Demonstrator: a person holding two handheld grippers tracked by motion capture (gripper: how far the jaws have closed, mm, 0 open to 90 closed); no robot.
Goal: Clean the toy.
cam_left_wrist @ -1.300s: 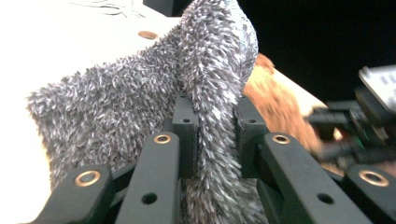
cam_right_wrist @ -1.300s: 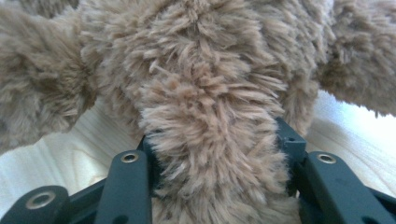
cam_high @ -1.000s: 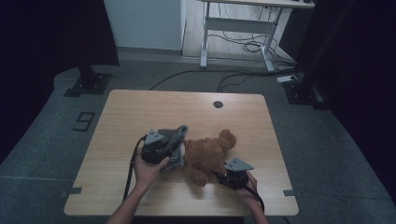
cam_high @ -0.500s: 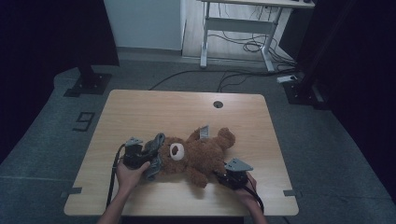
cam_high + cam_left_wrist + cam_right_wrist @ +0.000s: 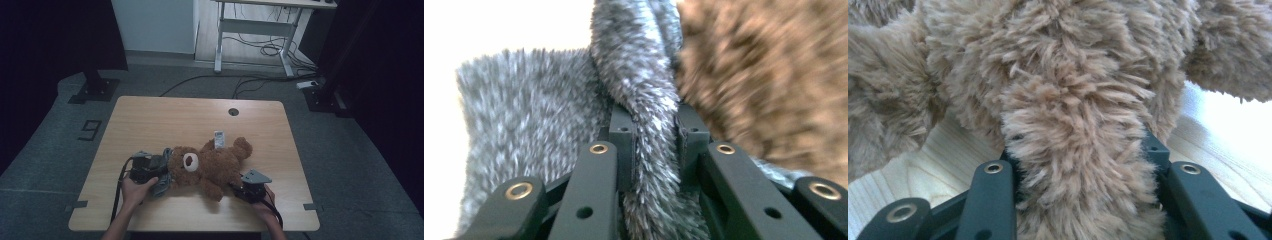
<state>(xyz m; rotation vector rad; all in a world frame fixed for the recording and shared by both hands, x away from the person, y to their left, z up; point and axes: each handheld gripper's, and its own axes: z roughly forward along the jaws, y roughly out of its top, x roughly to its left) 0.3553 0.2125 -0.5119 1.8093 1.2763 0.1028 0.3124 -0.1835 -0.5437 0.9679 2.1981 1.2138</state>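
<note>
Brown plush teddy bear (image 5: 212,162): light, soft, compressible; leg clamped in right gripper (image 5: 1078,200); grey furry garment (image 5: 549,115), limp, fold pinched between left gripper (image 5: 655,145) jaws beside bear's head.

The grey furry cloth (image 5: 644,125) is hiding the left gripper's pads, and the teddy bear (image 5: 1073,130) limb is covering the right gripper's; both are running off their frames' edges.
</note>
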